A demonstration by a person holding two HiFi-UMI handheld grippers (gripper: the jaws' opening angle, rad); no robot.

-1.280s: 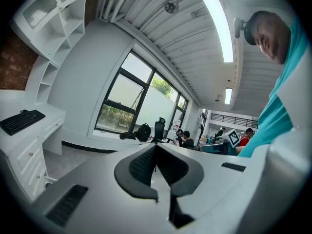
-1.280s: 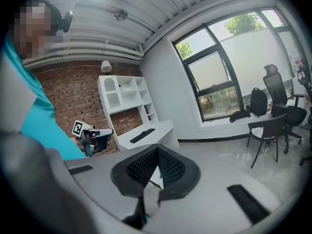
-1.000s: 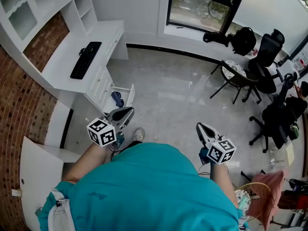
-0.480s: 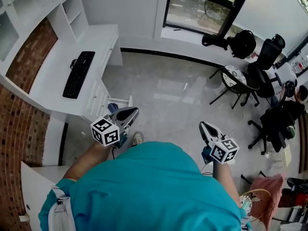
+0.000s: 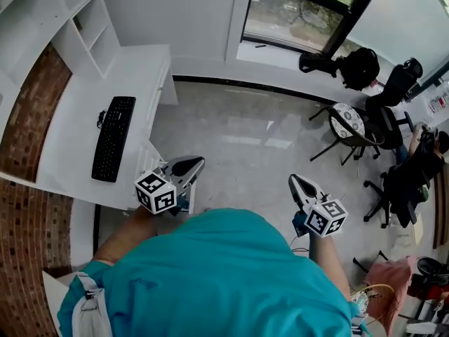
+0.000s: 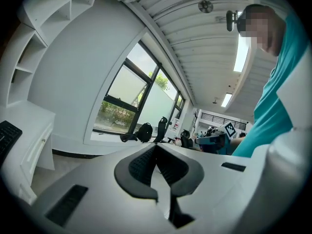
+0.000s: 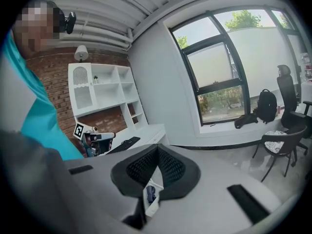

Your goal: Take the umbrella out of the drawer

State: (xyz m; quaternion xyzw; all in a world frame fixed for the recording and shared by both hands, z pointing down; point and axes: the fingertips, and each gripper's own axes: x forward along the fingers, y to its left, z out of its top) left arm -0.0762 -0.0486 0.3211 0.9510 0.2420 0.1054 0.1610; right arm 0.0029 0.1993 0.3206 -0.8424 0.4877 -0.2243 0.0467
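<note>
In the head view both grippers are held in front of the person's teal shirt, above the grey floor. My left gripper (image 5: 195, 163) is shut and empty, and it hangs beside the white desk (image 5: 137, 76), covering most of the open drawer (image 5: 184, 203). My right gripper (image 5: 294, 180) is also shut and empty, out over open floor. In the right gripper view, the gap under the shut right gripper (image 7: 157, 148) shows the white drawer (image 7: 155, 207) with the dark blue umbrella (image 7: 150, 194) lying in it. The left gripper (image 6: 156, 148) points across the room towards the window.
A black keyboard (image 5: 112, 148) lies on the desk, with white shelves (image 5: 81, 20) behind it. A window (image 5: 295, 20) fills the far wall. A stool (image 5: 347, 126), a backpack (image 5: 358, 65) and office chairs (image 5: 403, 181) stand to the right.
The person has stepped towards the desk, carrying both grippers along. In the head view the open drawer and umbrella have slid under the left gripper. Both jaws stayed shut.
</note>
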